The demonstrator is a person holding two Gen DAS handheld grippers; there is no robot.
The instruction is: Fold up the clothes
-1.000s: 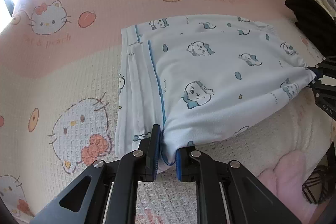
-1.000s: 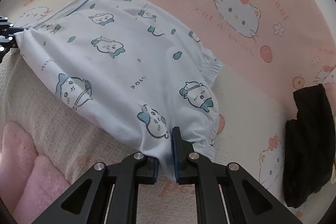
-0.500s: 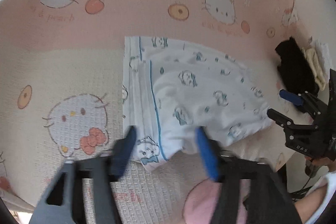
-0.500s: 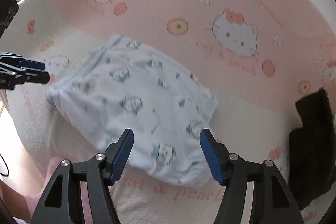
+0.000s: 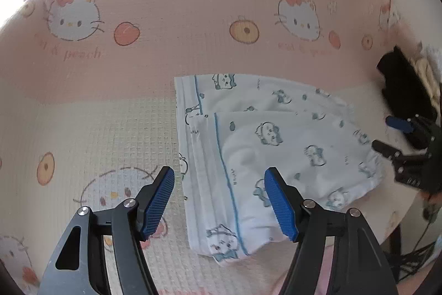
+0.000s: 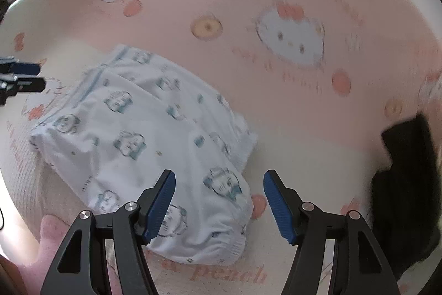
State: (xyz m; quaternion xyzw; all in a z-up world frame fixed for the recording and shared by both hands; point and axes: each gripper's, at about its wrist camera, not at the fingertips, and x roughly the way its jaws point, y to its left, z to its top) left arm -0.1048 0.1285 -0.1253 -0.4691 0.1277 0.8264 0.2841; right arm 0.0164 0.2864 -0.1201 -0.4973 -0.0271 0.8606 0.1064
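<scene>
A white garment (image 5: pixel 265 140) printed with small blue cartoon figures lies folded over on the pink and cream blanket; in the right wrist view the same garment (image 6: pixel 143 134) sits left of centre. My left gripper (image 5: pixel 219 202) hovers open above its near left edge, holding nothing. My right gripper (image 6: pixel 219 205) is open too, above the garment's near right corner, empty. The right gripper (image 5: pixel 397 137) also shows at the right edge of the left wrist view, and the left gripper (image 6: pixel 25 76) at the left edge of the right wrist view.
A black garment (image 6: pixel 406 184) lies on the blanket to the right, with pale cloth (image 5: pixel 426 76) beside it. The cartoon-cat blanket (image 5: pixel 165 18) covers the surface. A pink fuzzy thing (image 6: pixel 52 237) shows at the near edge. Cables (image 5: pixel 414 253) hang off the right side.
Both grippers let go of the white garment, opened wide and pulled back and up. The garment dropped onto the blanket in a folded heap.
</scene>
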